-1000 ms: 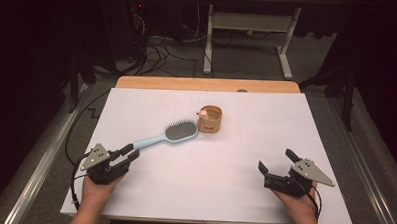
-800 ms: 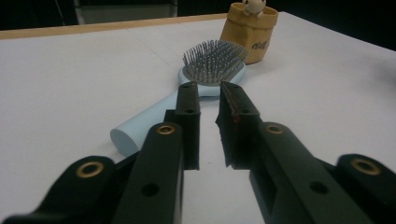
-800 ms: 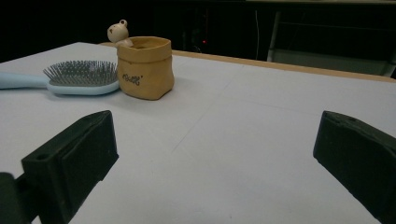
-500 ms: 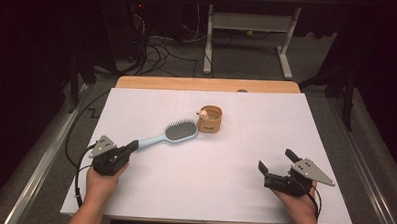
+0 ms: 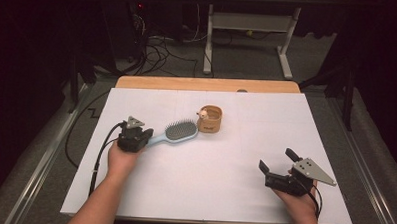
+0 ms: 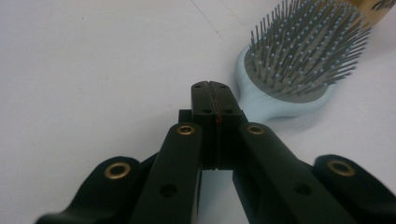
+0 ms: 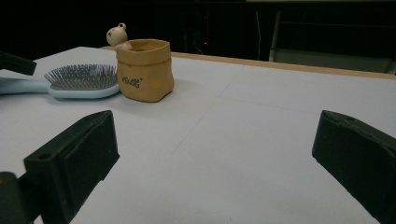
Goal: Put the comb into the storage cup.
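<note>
A white sheet [image 5: 209,167] is spread over a wooden table [image 5: 207,85] in a dark room with floor cables [image 5: 158,55]. The hairbrush [image 5: 178,132] is lain beside a tan pouch [image 5: 210,119] bearing unreadable script. The left gripper [image 5: 140,138] is clenched on the brush handle; the right gripper [image 5: 277,165] is held released.

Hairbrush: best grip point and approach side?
Grip the hairbrush by its slim light-blue handle, coming from the left end, probably low along the table. It lies bristles up, with its wide head beside the tan pouch, so that end looks crowded. The left gripper is already shut at the handle end.
</note>
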